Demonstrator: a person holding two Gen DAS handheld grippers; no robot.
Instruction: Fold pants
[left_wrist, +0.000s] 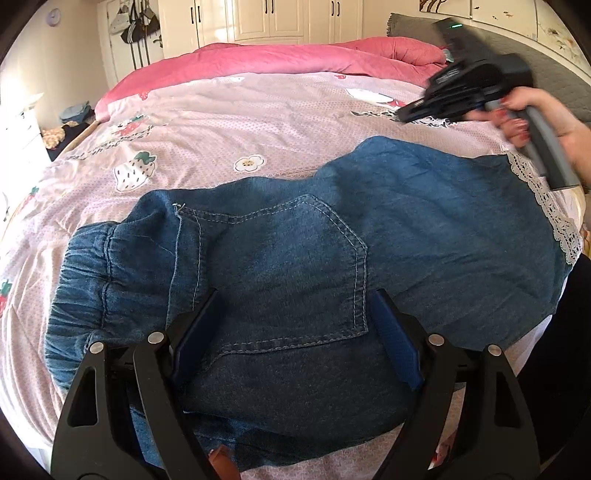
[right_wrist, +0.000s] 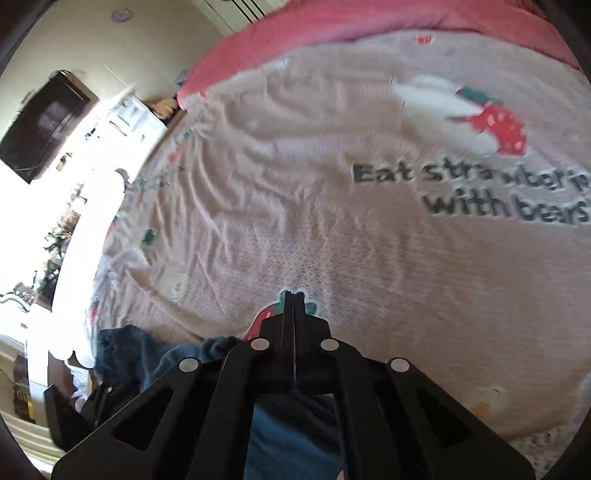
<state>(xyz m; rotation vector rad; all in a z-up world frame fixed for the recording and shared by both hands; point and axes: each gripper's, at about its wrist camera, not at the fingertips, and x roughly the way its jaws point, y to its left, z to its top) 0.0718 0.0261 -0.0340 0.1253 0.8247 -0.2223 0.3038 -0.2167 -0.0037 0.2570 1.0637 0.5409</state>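
Spread wide, my left gripper (left_wrist: 291, 332) hangs over the pants (left_wrist: 295, 266) with a blue pad on either side of the back pocket (left_wrist: 291, 273) — nothing is pinched between them. My right gripper (right_wrist: 293, 306) is the opposite: its fingers are pressed together with no cloth between the tips, and it is raised above the bedspread (right_wrist: 295, 184), beyond the lace-trimmed hem (left_wrist: 546, 206).

The pants lie flat on the bed, pocket side up, elastic waistband (left_wrist: 81, 280) to my left and the hem to my right. They look already doubled leg over leg, so I judge the next fold is lengthwise — hem to waist.

To do it well I would open the right fingers, bring them down to the hem edge and catch both layers just inside the lace. The left should pin or hold the waistband so the denim cannot slide on this soft, wrinkled cover. Edges should meet squarely.
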